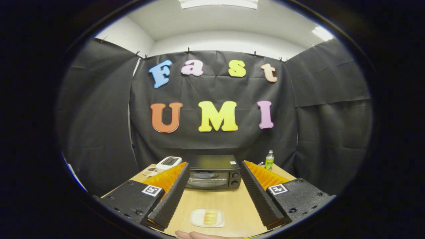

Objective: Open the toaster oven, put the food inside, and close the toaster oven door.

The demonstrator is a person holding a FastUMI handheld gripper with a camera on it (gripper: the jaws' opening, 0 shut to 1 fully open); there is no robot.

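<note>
A black toaster oven (213, 172) stands at the far side of the wooden table (215, 200), door closed, two knobs on its right side. A small white plate (207, 218) with a piece of yellowish food (210, 217) lies on the table between my fingers, near the front edge. My gripper (214, 171) is open, held above the table well short of the oven, with nothing between its fingers (171, 196).
A white pop-up toaster (168, 162) sits left of the oven, with small items beside it. A green bottle (269, 160) stands to the oven's right. A person's hand (196, 235) shows at the table's near edge, just in front of the plate.
</note>
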